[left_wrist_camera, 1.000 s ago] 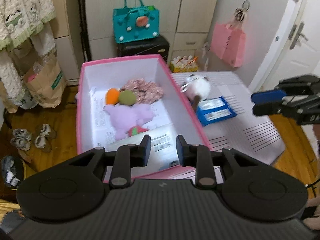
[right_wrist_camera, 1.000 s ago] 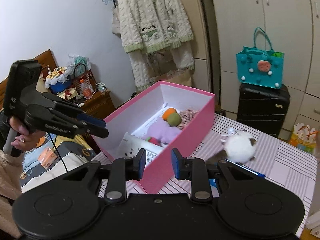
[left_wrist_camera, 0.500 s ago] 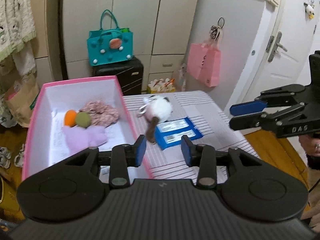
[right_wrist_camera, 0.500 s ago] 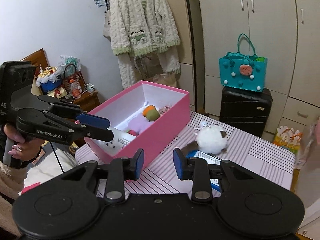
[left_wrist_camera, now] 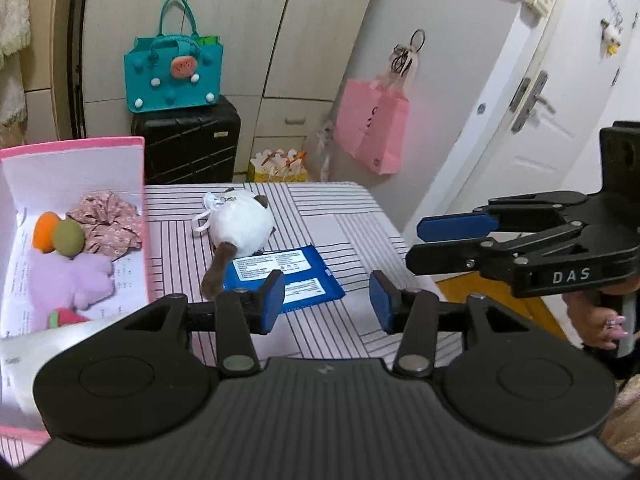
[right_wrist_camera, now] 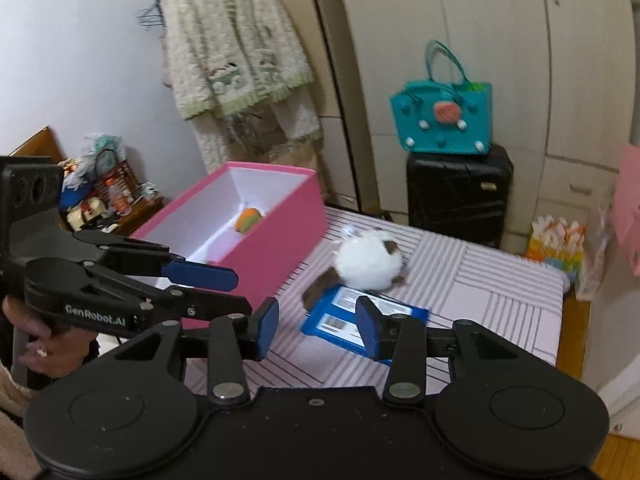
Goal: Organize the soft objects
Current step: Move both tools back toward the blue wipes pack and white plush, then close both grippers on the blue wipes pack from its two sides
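Scrunchie (left_wrist_camera: 105, 220) shows only from left wrist; left gripper (left_wrist_camera: 327, 300) and right gripper (right_wrist_camera: 316, 326) gape empty, just widening

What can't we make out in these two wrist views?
- Box contents: left view cuts the box at the left edge; right view, its near wall hides all but the orange-green toy, blurred.
- Plush: right view, motion blur; face unreadable.
- Blue packets: both views, label print too small; the left gripper and right gripper fingers cover parts.
- Person: only hands show, at frame edges.
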Demonstrator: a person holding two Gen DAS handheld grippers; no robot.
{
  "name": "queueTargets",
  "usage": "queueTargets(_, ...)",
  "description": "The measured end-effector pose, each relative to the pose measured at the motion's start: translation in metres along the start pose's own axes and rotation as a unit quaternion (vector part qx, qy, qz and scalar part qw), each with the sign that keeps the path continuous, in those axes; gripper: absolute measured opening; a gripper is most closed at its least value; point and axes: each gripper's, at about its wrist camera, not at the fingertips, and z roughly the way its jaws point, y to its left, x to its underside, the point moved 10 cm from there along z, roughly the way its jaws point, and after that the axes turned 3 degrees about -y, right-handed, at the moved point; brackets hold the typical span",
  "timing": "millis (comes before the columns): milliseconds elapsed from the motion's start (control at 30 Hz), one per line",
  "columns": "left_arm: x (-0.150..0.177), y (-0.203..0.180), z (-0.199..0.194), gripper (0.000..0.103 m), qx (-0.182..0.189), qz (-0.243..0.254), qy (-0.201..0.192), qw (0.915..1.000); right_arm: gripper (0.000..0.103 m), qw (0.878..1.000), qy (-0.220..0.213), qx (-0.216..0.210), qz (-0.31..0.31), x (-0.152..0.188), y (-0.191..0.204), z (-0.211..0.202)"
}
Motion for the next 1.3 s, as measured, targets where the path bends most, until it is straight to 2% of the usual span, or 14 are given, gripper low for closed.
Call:
queueTargets(233,0.016,0.008,0.054,0.048,-0.024,-0.025,0.017,0.9992,0.059,0.999,0.015,0.027,0.044,0.012,-0.046,0.033)
queueTargets(333,0.020,0.021,0.070,0.050,-0.049,-0.053,0.004,0.9974,0.060,0.997,0.027,0.034,0.060,0.019,-0.062,0.051)
queueTargets(500,0.033,0.040,0.095,0.050,-0.081,-0.075,0.013,0.9938,0.060,0.995,0.046,0.026,0.086,0.033,-0.079,0.078)
queueTargets(733,0.044,0.058,0.108,0.054,-0.134,-0.085,0.002,0.9873,0.060,0.992,0.059,0.032,0.107,0.046,-0.095,0.106)
queueTargets(933,0.048,0.066,0.118,0.054,-0.152,-0.082,0.004,0.9849,0.060,0.994,0.055,0.031,0.093,0.053,-0.091,0.120)
queueTargets(1067,0.054,0.066,0.124,0.055,-0.138,-0.096,0.019,0.9855,0.060,0.994,0.048,0.043,0.092,0.057,-0.092,0.125)
queueTargets(1200,0.058,0.067,0.127,0.050,-0.158,-0.084,0.018,0.9837,0.060,0.993,0.038,0.061,0.091,0.062,-0.095,0.129)
queueTargets(1233,0.058,0.066,0.126,0.044,-0.154,-0.086,0.017,0.9843,0.059,0.993,0.040,0.058,0.094,0.064,-0.094,0.131)
queueTargets(1267,0.059,0.065,0.126,0.043,-0.148,-0.090,0.018,0.9847,0.055,0.993,0.039,0.055,0.097,0.066,-0.093,0.132)
queueTargets(1300,0.059,0.064,0.126,0.041,-0.144,-0.096,0.020,0.9847,0.044,0.993,0.033,0.055,0.095,0.067,-0.091,0.131)
